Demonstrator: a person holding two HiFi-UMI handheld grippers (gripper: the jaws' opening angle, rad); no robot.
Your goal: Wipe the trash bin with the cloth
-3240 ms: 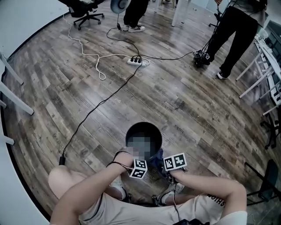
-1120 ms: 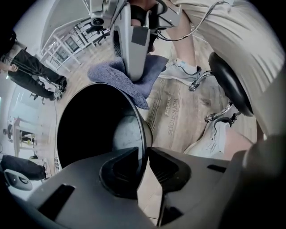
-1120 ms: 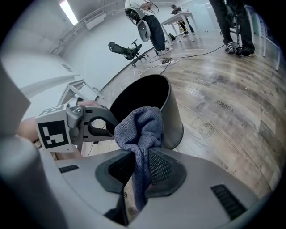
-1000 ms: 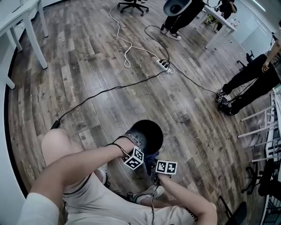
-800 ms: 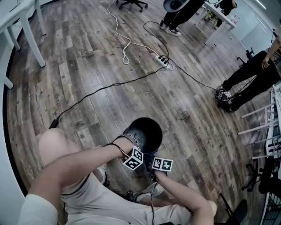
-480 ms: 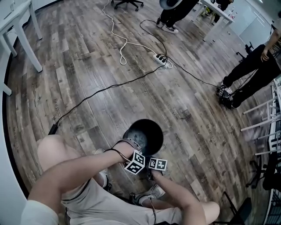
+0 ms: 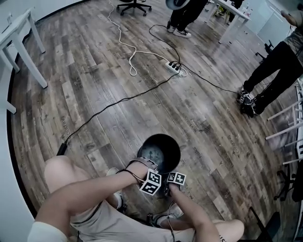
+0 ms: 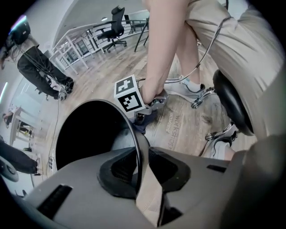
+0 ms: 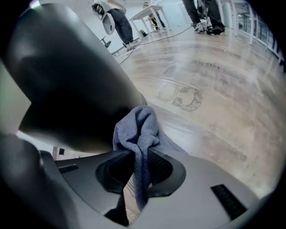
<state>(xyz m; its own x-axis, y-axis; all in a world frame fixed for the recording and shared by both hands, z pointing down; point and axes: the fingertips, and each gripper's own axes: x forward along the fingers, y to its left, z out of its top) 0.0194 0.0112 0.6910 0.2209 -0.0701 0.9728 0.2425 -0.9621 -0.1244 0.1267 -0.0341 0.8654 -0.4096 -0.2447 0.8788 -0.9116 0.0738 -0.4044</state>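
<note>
There is one trash bin [image 7: 163,147] and one cloth [image 9: 138,127]. The grippers number two, a left gripper [image 8: 140,176] and a right gripper [image 9: 138,176], and they carry two marker cubes [image 7: 151,182] [image 7: 176,178], one each. The floor [image 7: 94,94] holds one power strip [image 7: 173,67], one white cable [image 7: 132,72] and at least two black cables [image 7: 113,105]. There are also two bystanders [image 7: 187,14] [image 7: 279,61], one office chair [image 7: 134,5], two white counters [image 7: 16,28] [image 7: 228,26] and one stool [image 8: 232,105].
</note>
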